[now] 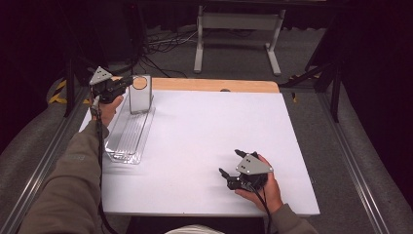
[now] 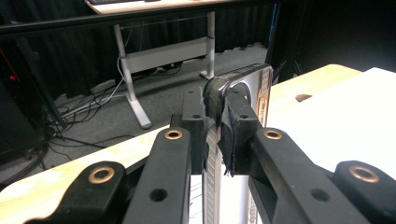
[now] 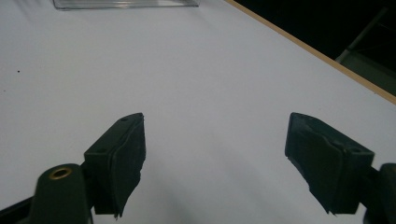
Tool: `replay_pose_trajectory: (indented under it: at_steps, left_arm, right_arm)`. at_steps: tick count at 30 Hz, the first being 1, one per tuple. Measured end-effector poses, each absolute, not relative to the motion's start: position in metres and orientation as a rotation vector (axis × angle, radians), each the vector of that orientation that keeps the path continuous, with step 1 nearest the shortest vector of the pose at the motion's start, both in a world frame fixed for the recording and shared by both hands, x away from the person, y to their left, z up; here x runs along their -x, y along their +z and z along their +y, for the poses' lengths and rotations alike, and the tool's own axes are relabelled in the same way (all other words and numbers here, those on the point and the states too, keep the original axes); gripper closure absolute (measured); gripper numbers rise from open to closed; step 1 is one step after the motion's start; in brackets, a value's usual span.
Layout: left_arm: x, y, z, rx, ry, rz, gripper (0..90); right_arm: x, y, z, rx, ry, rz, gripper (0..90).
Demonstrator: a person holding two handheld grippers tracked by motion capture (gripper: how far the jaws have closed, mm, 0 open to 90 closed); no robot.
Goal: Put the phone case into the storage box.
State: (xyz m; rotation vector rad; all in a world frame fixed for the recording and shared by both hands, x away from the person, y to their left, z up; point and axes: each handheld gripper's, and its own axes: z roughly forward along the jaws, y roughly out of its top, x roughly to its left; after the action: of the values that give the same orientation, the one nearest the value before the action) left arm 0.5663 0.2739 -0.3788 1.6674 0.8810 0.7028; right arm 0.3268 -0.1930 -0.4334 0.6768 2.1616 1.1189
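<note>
We hold the clear lid [image 1: 140, 94] upright by its edge, pinched in our left gripper [image 1: 127, 83] above the far end of the long tray [image 1: 127, 140], while our right gripper [image 1: 232, 165] rests spread, well apart.

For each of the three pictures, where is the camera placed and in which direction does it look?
High view: above the near table edge, looking forward and down; both forearms, left tool, right tool.
Left gripper view: on the left tool, facing floor and desk legs, shut on the clear panel.
Right gripper view: on the open right tool, low over the white table.
Shared: the clear tray.
</note>
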Motion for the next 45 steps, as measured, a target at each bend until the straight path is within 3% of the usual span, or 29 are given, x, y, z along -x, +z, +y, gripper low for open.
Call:
replay_pose_trajectory:
  at_steps: [18,30,45]
  left_arm:
    - [-0.582,-0.374,0.27,-1.744,0.826,0.91,68.0]
    - [-0.582,-0.369,0.266,-1.772,0.913,0.925,49.3]
    - [-0.569,-0.359,0.266,-1.763,0.887,0.952,29.7]
  right_arm:
    - [-0.325,-0.435,-0.192,-0.661,1.115,2.186,21.1]
    - [-0.323,-0.433,-0.189,-0.645,1.092,2.192,21.2]
    - [-0.319,-0.431,-0.186,-0.624,1.099,2.189,21.3]
